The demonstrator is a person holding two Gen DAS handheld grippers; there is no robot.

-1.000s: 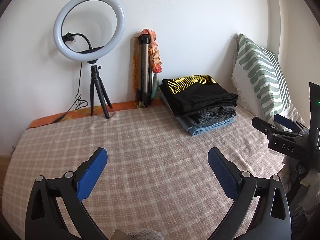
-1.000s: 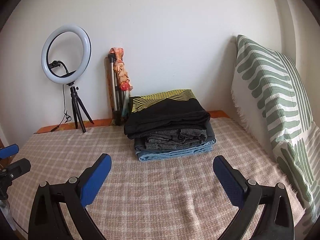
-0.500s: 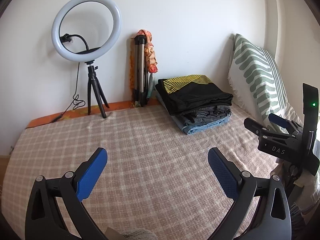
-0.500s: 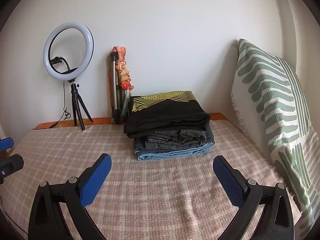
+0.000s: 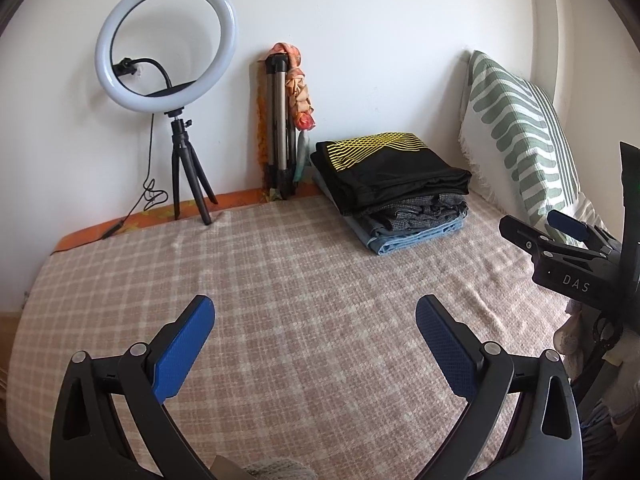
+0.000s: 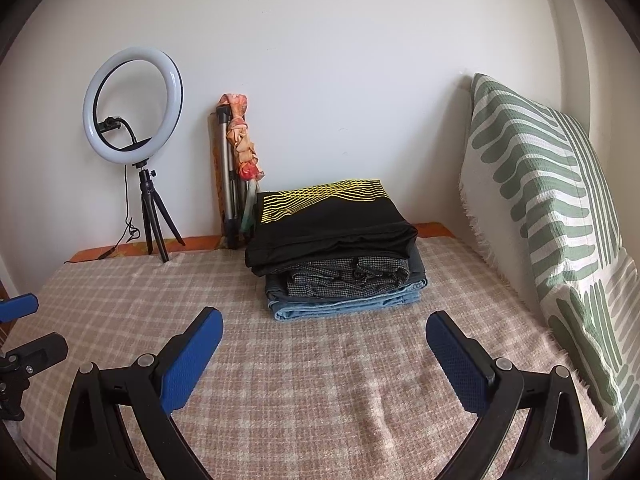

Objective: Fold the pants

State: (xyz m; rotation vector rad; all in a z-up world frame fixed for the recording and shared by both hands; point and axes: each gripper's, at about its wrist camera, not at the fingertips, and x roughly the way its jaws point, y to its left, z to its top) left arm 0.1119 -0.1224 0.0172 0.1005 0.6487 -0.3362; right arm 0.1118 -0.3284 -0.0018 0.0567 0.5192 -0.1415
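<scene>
A stack of folded clothes (image 5: 394, 190) lies at the back of the bed: black pants with a yellow line print on top, a grey checked piece under them, light blue jeans at the bottom. It also shows in the right wrist view (image 6: 336, 248). My left gripper (image 5: 314, 320) is open and empty, held above the checked blanket (image 5: 280, 280), well short of the stack. My right gripper (image 6: 324, 332) is open and empty, just in front of the stack. The right gripper's side shows at the right edge of the left wrist view (image 5: 560, 240).
A ring light on a small tripod (image 5: 168, 80) stands at the back left. A folded tripod with an orange cloth (image 5: 286, 120) leans on the wall. A green striped pillow (image 6: 552, 220) stands along the right side. The left gripper's tip shows at the left edge (image 6: 20, 332).
Both grippers have drawn back slightly from the stack and shifted a little; both stay open and empty. The clothes have not moved.
</scene>
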